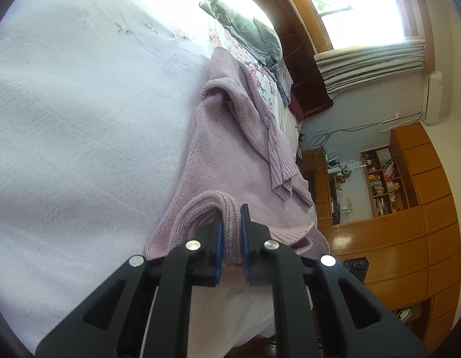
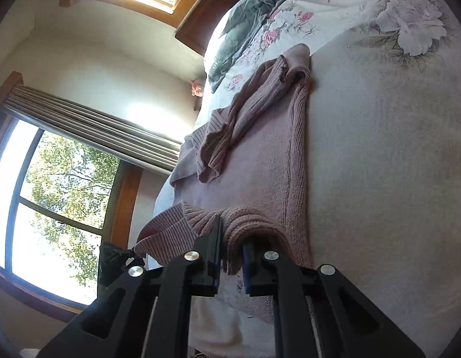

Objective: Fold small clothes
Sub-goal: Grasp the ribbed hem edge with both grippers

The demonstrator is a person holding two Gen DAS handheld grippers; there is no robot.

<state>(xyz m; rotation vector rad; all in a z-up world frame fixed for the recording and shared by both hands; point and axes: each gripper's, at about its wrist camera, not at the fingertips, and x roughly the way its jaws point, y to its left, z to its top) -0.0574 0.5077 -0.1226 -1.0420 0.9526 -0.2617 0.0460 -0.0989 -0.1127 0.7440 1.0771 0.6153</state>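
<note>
— How do the left fingers (image 1: 227,238) stand?

— Nearly closed, with only a narrow gap, and that gap is filled by a thick ribbed fold of the lilac knitted sweater (image 1: 230,155). Both blue pads press the knit, so the left gripper (image 1: 232,232) is clamped on the sweater's near edge.

— And the right?

— Much the same. The right gripper (image 2: 232,247) has its fingers (image 2: 214,244) drawn close together, pinching a bunched ribbed edge of the same sweater (image 2: 254,155), which looks pinker in the right wrist view. Knit drapes over the right-hand finger and hides its tip.

— Where does the sweater lie?

— On the bed, spread over a pale blanket (image 1: 81,119), with the gripped edge nearest both cameras. One sleeve (image 1: 278,161) lies folded across the body of the garment; its ribbed cuff hangs loose.

— How many things, counted?

— One sweater, two grippers on it. Further up the bed, one grey garment (image 1: 245,26) crumpled on a floral cover (image 2: 394,21). Beyond the grey garment there is some folded greyish cloth; how many pieces I cannot tell. The right wrist view shows two windows (image 2: 60,197).
</note>
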